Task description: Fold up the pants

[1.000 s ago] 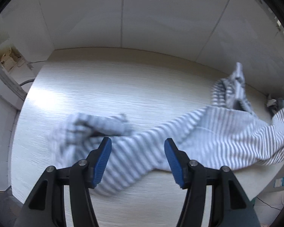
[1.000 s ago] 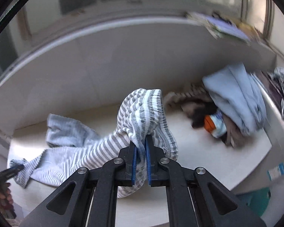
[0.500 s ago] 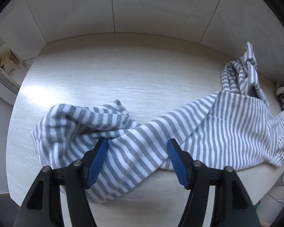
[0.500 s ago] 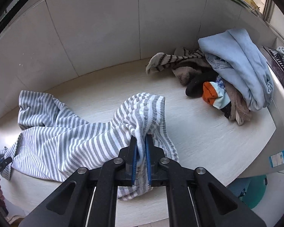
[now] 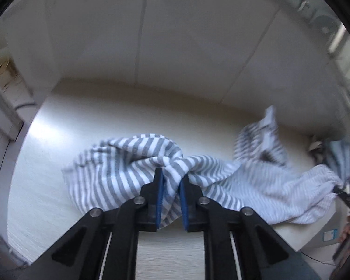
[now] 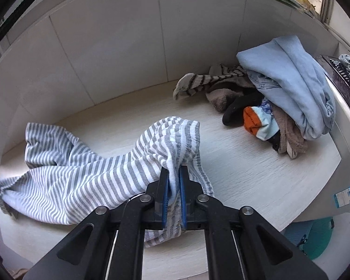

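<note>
Fingers of the left gripper [image 5: 171,182] are closing on a bunched leg of the striped pants [image 6: 86,175]; the right gripper [image 6: 173,182] grips the waistband. Pants sprawl crumpled across the worktop [image 6: 256,175]. Likely next: lift and spread them flat, clear of the laundry pile [image 6: 280,93] at two o'clock.

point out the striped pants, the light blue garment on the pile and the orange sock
striped pants [image 6: 86,175], right wrist view, on the spread leg fabric
light blue garment [image 6: 298,79], right wrist view, on its top fold
orange sock [image 6: 250,119], right wrist view, on the orange part
</note>
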### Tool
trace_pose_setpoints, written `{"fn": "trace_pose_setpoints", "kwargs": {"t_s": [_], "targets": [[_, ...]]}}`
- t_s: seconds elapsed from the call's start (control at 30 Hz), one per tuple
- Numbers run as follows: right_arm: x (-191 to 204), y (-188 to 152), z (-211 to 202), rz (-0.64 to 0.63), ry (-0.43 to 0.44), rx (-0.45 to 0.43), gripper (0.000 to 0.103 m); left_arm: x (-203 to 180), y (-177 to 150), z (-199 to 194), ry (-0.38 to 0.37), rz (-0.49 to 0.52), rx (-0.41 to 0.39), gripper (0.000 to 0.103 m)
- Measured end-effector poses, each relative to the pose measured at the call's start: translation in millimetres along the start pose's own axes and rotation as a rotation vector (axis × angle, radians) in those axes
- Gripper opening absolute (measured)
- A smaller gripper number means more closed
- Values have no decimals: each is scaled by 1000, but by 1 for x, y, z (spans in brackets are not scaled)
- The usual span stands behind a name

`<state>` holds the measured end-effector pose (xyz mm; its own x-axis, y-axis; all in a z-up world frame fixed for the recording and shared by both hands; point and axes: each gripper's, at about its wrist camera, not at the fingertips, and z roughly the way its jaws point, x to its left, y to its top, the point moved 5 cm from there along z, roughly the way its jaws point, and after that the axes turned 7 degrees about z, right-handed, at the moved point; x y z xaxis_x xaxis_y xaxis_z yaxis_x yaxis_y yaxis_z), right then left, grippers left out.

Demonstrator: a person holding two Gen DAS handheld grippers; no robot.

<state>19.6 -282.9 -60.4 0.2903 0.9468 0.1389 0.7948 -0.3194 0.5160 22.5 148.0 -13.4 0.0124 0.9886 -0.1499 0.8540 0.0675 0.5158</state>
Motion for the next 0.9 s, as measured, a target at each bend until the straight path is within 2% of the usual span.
{"fn": "trace_pose_setpoints", "kwargs": {"t_s": [0.2, 0.3, 0.43, 0.6, 0.73, 0.83, 0.9], "targets": [[-9, 3, -9, 14, 11, -23, 9, -43, 47, -44, -99, 100, -137, 13], [-14, 7, -19, 15, 21, -52, 9, -68, 65, -56, -119, 172, -194, 13], [-29, 19, -29, 36, 10, -84, 9, -84, 85, -49, -86, 216, -230, 13], [-43, 31, -22, 41, -1, -91, 9, -78, 101, -47, -55, 147, -258, 13], [-37, 46, -2, 14, 7, -84, 10, -69, 115, -32, 24, 131, -284, 13], [-23, 51, 18, -29, 7, -48, 11, -68, 115, -7, 64, 162, -238, 14], [-15, 50, 27, -49, -14, -24, 23, -66, 109, 18, 72, 180, -185, 16]]}}
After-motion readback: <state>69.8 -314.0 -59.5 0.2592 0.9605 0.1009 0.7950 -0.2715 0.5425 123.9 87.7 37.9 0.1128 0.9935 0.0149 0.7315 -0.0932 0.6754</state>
